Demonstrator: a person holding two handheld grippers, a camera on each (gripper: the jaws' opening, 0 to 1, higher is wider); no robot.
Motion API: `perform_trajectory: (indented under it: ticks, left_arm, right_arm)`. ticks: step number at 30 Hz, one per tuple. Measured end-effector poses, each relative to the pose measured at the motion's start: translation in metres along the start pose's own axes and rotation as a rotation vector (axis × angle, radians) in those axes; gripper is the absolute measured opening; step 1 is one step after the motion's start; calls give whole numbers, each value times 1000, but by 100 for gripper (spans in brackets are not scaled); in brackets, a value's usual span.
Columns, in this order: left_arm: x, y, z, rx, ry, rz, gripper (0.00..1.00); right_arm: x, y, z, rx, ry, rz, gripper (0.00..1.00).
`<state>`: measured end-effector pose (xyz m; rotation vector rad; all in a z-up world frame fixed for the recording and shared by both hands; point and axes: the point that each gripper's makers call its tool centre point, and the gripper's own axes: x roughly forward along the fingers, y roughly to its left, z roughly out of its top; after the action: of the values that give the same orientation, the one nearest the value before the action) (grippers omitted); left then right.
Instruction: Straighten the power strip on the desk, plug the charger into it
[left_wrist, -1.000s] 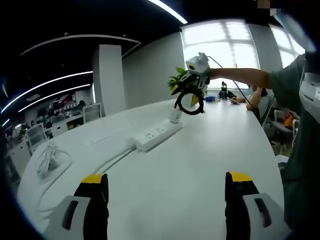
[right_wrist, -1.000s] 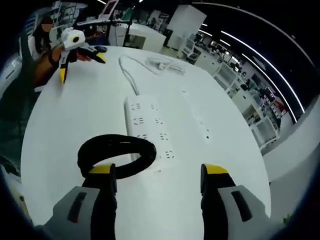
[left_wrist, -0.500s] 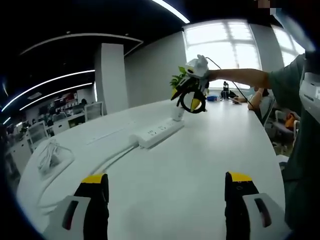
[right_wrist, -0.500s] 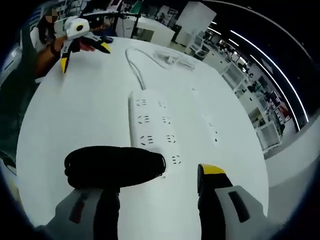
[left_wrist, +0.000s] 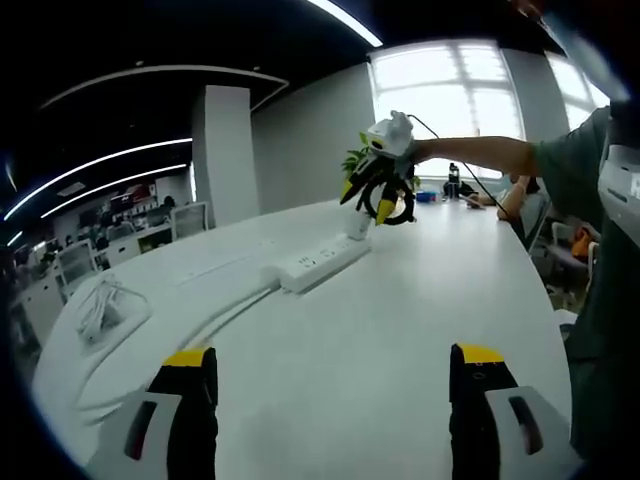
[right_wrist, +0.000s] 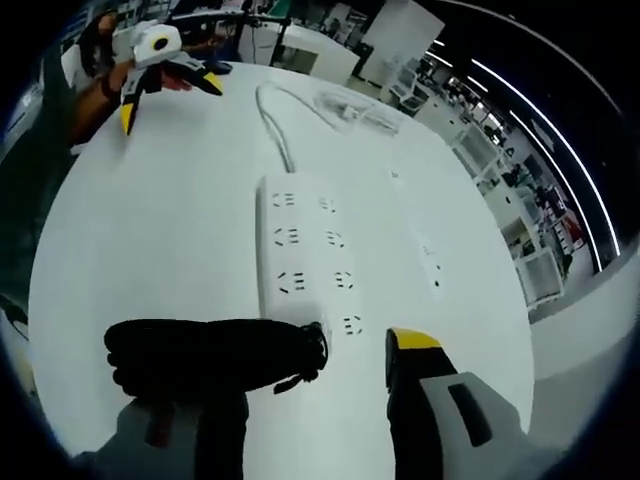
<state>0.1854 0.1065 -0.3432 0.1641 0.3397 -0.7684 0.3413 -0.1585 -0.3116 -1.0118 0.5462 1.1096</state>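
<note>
A white power strip (left_wrist: 315, 262) lies on the white desk (left_wrist: 380, 330), its cord running back to the left. My left gripper (left_wrist: 335, 357) stands open above the near desk, nothing between its jaws. Beyond the strip, my right gripper (left_wrist: 366, 200) hangs in the air with a black cable coil (left_wrist: 392, 200) on it. In the right gripper view the strip (right_wrist: 305, 250) lies just ahead. The black coil (right_wrist: 210, 355) drapes over the left jaw of my right gripper (right_wrist: 308, 345) and hides its tip; the jaws stand wide apart. My left gripper (right_wrist: 168, 100) shows at the far left.
A bundle of white cable (left_wrist: 100, 305) lies at the desk's far end (right_wrist: 345, 105). Flush sockets (right_wrist: 430, 265) are set into the desk beside the strip. A green plant (left_wrist: 352, 160) stands behind the right gripper. A person's arm (left_wrist: 470, 152) and body are at the right.
My right gripper has come closer to the strip's near end and tilted, so the black coil now shows edge-on instead of as a ring. The left gripper has stayed still.
</note>
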Motion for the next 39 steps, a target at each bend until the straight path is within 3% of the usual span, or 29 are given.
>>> perform_trajectory:
  ticks: [4, 10, 39]
  left_arm:
    - [-1, 1, 1, -5, -7, 4, 98]
    - [1, -1, 1, -3, -6, -3, 98]
    - [0, 3, -4, -15, -10, 2, 98]
  right_arm:
    - [2, 0, 2, -26, 18, 1, 50]
    - [7, 1, 2, -60, 53, -6, 36]
    - [19, 10, 1, -138, 163, 85, 24]
